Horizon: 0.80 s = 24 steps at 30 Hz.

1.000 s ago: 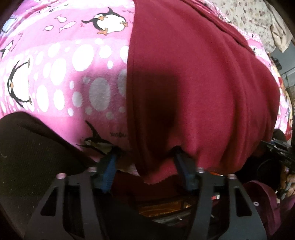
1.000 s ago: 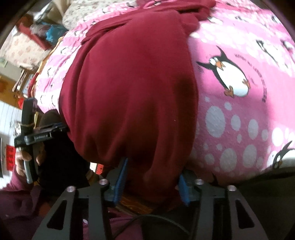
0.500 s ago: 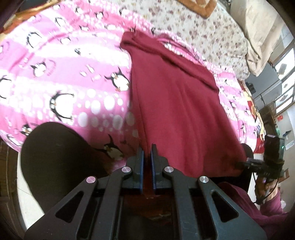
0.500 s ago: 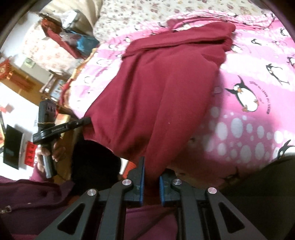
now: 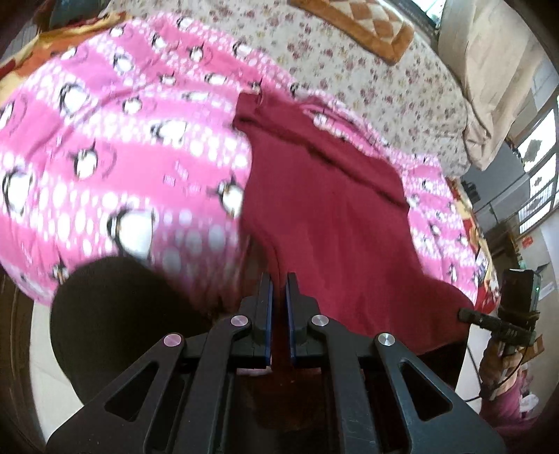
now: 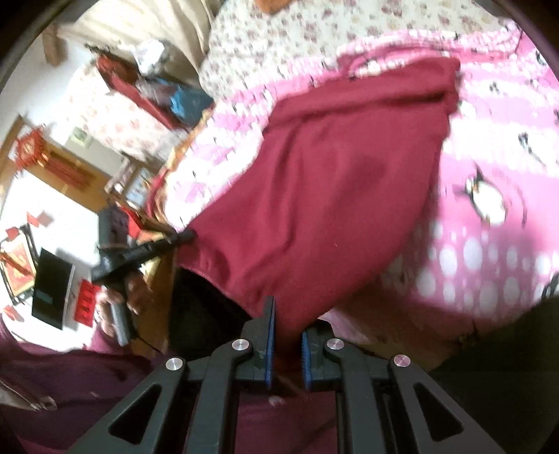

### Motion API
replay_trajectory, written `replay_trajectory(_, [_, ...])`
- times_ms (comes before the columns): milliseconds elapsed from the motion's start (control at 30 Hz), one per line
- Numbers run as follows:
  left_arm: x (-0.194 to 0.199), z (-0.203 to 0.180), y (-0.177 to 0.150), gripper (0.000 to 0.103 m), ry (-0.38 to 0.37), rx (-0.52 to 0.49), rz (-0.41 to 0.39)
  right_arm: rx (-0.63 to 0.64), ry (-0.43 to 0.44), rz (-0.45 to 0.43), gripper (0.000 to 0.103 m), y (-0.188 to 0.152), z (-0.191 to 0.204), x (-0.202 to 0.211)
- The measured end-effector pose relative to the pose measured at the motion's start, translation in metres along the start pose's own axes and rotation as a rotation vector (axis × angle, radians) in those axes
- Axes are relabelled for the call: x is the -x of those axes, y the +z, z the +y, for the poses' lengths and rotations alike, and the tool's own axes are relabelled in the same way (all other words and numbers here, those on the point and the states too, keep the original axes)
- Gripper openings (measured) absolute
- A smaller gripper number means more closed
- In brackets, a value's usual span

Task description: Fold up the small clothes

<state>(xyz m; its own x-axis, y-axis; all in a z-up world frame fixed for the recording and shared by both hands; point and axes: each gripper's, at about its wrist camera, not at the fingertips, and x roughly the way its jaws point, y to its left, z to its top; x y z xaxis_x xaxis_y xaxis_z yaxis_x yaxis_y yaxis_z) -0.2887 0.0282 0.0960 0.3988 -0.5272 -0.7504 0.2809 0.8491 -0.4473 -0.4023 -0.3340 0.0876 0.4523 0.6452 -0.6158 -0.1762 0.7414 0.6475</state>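
A dark red garment [image 5: 335, 223] [image 6: 328, 181] lies stretched over a pink penguin-print blanket [image 5: 104, 139] [image 6: 489, 146]. Its near hem is lifted off the bed. My left gripper [image 5: 278, 279] is shut on one near corner of the hem. My right gripper [image 6: 288, 314] is shut on the other near corner, with a bunch of red cloth between its blue pads. Each view also shows the opposite gripper: the right gripper [image 5: 468, 314] at the right edge, the left gripper [image 6: 185, 237] at the left. The far end of the garment rests on the blanket.
A floral sheet [image 5: 349, 70] covers the bed beyond the blanket, with an orange checked cushion [image 5: 363, 28] and a beige pillow [image 5: 489, 70]. A dark rounded shape [image 5: 115, 314] sits low left. A person's hand [image 6: 118, 300] and maroon sleeve [image 6: 70, 377] show. Room clutter [image 6: 70, 174] lies past the bed.
Both grippers have closed on the garment's near hem and risen, pulling the hem up and back off the blanket. More of the bed and room now shows beyond the garment.
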Motion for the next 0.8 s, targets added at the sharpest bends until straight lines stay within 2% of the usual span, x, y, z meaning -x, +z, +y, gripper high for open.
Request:
replay_trajectory(233, [0.002, -0.017, 0.075, 0.005, -0.026, -0.017, -0.103, -0.033, 0.016, -0.194, 0.011, 0.068, -0.006, 0.016])
replay_trajectory(333, [-0.012, -0.023, 0.111, 0.005, -0.024, -0.018, -0.122, -0.046, 0.011, -0.260, 0.011, 0.101, -0.010, 0.016])
replay_trajectory(400, [-0.030, -0.023, 0.137, 0.005, -0.029, 0.009, -0.117, -0.059, -0.027, -0.292, 0.011, 0.122, -0.018, 0.016])
replay_trajectory(567, [-0.073, -0.026, 0.184, 0.005, 0.018, 0.012, -0.115, -0.118, -0.095, -0.323, 0.011, 0.172, -0.046, 0.007])
replay_trajectory(800, [-0.144, -0.014, 0.233, 0.005, 0.083, 0.055, -0.081, -0.201, -0.162, -0.314, 0.011, 0.218, -0.101, -0.019])
